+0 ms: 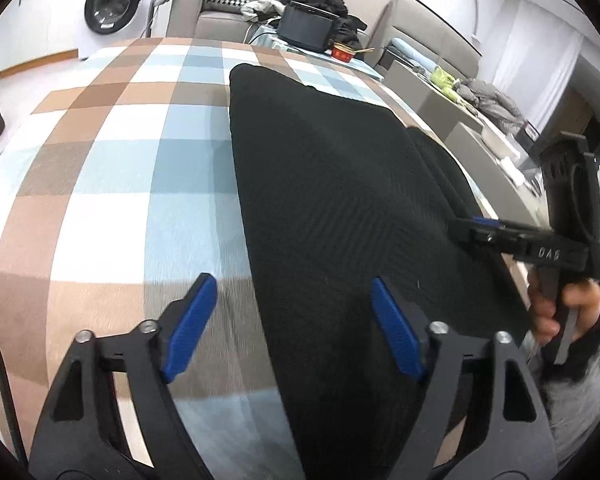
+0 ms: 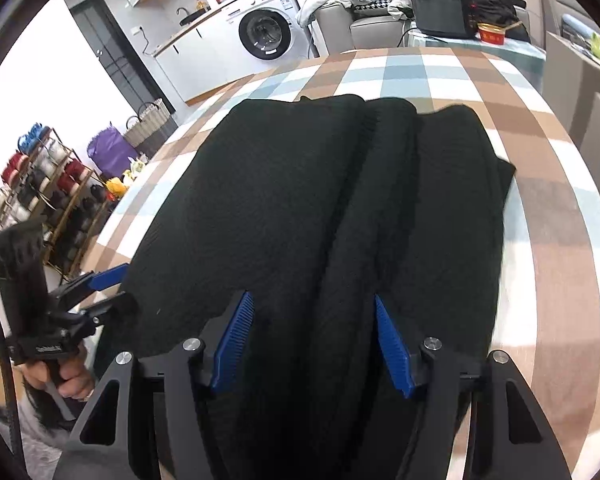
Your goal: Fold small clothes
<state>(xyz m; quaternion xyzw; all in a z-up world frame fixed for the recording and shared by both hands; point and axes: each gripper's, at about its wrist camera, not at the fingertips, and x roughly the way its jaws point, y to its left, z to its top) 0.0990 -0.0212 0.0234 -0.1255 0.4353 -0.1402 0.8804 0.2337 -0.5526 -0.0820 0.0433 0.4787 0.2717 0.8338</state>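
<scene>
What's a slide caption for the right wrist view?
Open right gripper above a black garment on the checked table; left gripper at its edge.

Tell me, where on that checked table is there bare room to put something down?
Bare tablecloth lies left of the black garment, toward the washing machine. A narrower strip runs along the garment's right edge. The far end is crowded by a black box and red bowl.

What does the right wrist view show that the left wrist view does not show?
Only the right wrist view shows the shoe rack, the purple bag and the woven basket.

Only the left wrist view shows the grey jacket on the side counter.

Both show the black knitted garment on the checked cloth, the washing machine, and both open grippers.
</scene>
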